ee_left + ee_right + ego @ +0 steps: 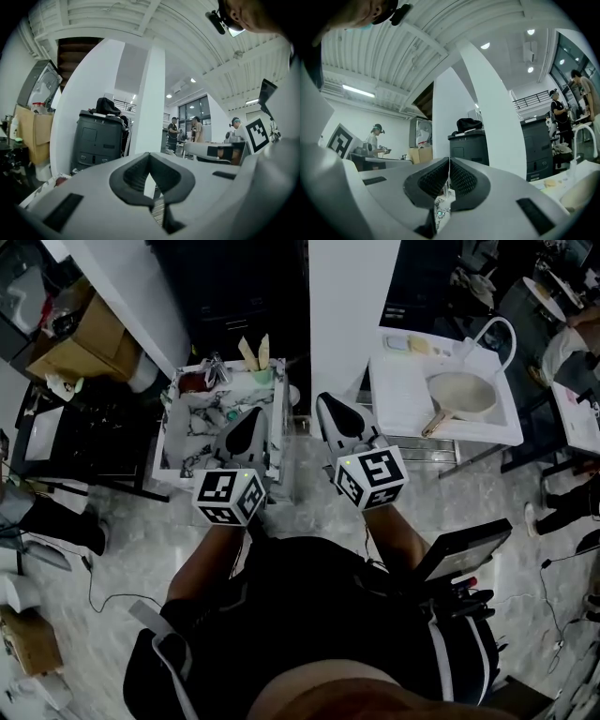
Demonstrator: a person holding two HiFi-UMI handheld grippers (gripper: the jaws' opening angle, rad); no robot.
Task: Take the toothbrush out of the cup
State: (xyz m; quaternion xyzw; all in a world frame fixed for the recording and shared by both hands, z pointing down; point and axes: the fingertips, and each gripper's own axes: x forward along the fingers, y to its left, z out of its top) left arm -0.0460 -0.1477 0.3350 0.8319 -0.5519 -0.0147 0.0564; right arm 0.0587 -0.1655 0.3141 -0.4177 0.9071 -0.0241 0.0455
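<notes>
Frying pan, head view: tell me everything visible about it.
The frying pan is round and pale cream, apparently empty, with a tan, wood-like handle pointing to the lower left. It lies upright in the basin of the white sink unit, beneath the arched white faucet. Nothing else visibly touches it.

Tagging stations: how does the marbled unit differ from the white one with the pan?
The marbled unit has a veined black-and-white top; the white unit is plain. The marbled unit holds small items, including a cup with pale handles upright in it; the white unit holds a pan. The left gripper reaches over the marbled unit; no gripper is over the white unit. Both are rectangular with raised rims.
</notes>
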